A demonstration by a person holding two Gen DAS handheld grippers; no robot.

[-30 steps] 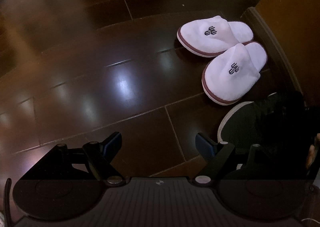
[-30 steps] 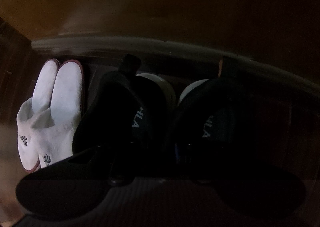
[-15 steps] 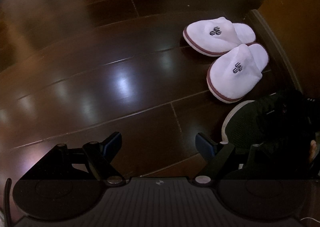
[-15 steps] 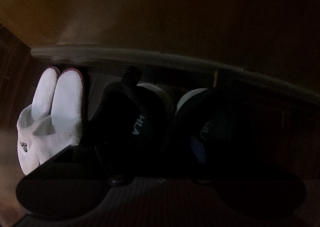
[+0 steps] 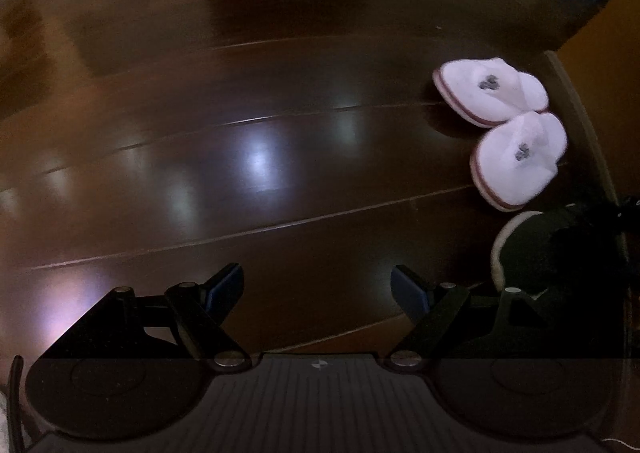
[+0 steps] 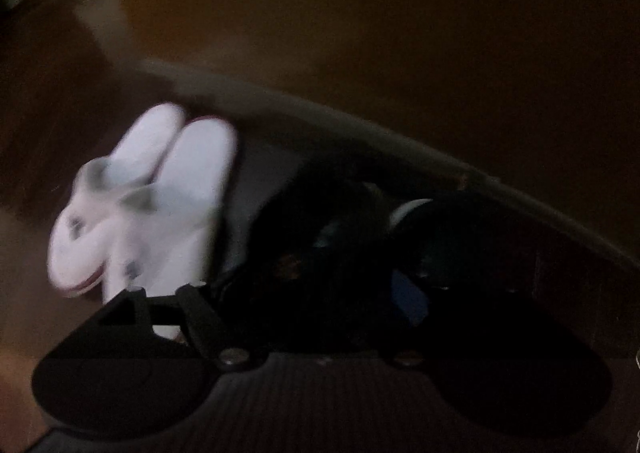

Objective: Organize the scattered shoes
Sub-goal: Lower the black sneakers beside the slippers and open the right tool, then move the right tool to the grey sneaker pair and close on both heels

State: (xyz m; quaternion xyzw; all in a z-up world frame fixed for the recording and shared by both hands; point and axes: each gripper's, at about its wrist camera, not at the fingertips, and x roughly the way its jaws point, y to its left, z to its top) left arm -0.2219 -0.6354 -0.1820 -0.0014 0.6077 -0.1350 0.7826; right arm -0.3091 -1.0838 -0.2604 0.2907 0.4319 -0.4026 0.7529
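Resting side by side against the baseboard (image 5: 580, 125), the two white slippers (image 5: 504, 133) sit toes out toward the room, and just beside them the black shoes (image 5: 560, 249) line up along the same wall. A second ago the right gripper (image 6: 320, 285) looked squarely down on that row; now its view is tilted and smeared, the slippers have slid up and left in it, and the wall runs diagonally. The left gripper (image 5: 318, 285) has likewise swung away, so the slippers sit farther toward the right edge of its view than before. I take this to mean both tools are pulling back from a finished row, and the sorting looks at or near its end, unless other shoes lie out of sight.

The left gripper's fingers (image 5: 224, 285) stand spread with nothing between them, over bare floor (image 5: 256, 157), well apart from the slippers and near the toe of the closest black shoe. In the right view, the black shoes lie just ahead of the fingers, but darkness and blur hide whether the jaws are spread or touching a shoe; I cannot tell.
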